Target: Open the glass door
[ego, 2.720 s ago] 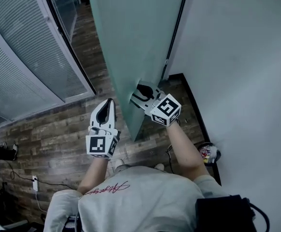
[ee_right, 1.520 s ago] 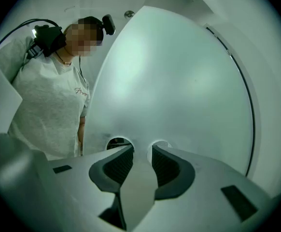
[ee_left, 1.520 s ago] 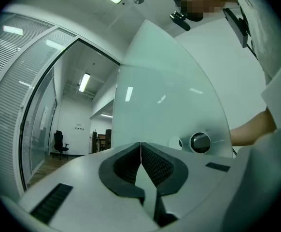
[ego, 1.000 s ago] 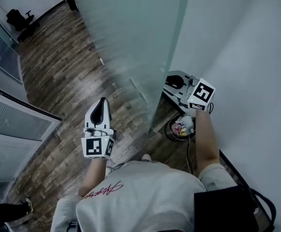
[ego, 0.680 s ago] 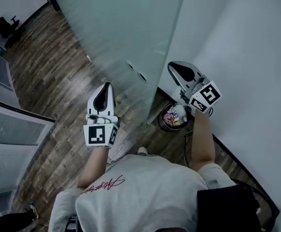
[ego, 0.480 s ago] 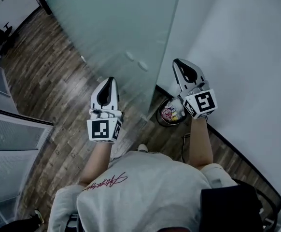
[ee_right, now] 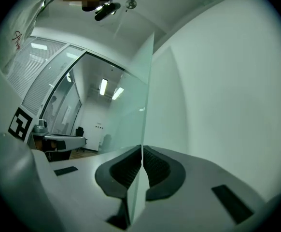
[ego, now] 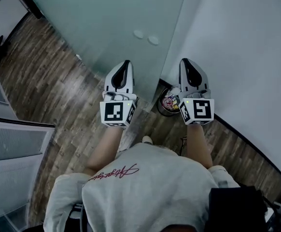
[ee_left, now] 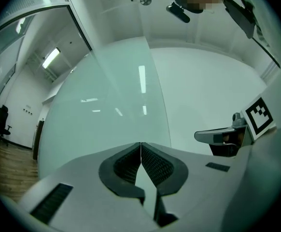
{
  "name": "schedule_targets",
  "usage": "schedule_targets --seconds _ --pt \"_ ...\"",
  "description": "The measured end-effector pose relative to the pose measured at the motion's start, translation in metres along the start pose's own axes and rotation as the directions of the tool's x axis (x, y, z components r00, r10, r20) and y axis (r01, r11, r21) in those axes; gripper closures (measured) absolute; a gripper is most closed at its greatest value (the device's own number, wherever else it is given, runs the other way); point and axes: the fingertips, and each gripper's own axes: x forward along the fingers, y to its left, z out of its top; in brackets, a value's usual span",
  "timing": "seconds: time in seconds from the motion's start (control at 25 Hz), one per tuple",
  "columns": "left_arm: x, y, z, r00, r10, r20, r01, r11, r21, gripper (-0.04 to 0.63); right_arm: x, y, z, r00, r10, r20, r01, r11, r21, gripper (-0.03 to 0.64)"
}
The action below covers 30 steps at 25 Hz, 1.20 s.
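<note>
The glass door (ego: 123,18) edge stood upright just ahead of the right gripper (ego: 187,62), the left gripper (ego: 125,63) facing its pane; all fingers were closed, empty.

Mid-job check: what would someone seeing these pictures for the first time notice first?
A big frosted glass door fills the top of the head view, with two round fittings near its right edge. Below it in the picture, the left gripper and right gripper point forward side by side, both shut and empty. Between them, down on the wood floor, sits a small bin of colourful rubbish beside the white wall.
</note>
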Motion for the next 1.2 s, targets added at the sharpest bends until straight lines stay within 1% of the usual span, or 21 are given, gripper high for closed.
schedule_targets --seconds 0.2,0.48,1.2 --pt "0.013 -0.007 0.009 0.999 -0.038 0.021 0.038 0.999 0.001 0.578 -0.004 0.000 0.012 0.998 -0.062 0.014 0.062 0.998 -0.013 0.592" --pt "0.015 -0.014 0.010 0.998 -0.065 0.027 0.065 0.998 -0.001 0.578 -0.009 0.001 0.017 0.995 -0.097 0.005 0.097 0.995 -0.037 0.592" --pt "0.012 -0.004 0.010 0.999 -0.046 0.024 0.047 0.999 -0.016 0.578 -0.013 0.012 0.012 0.995 -0.099 -0.012 0.098 0.995 -0.019 0.600"
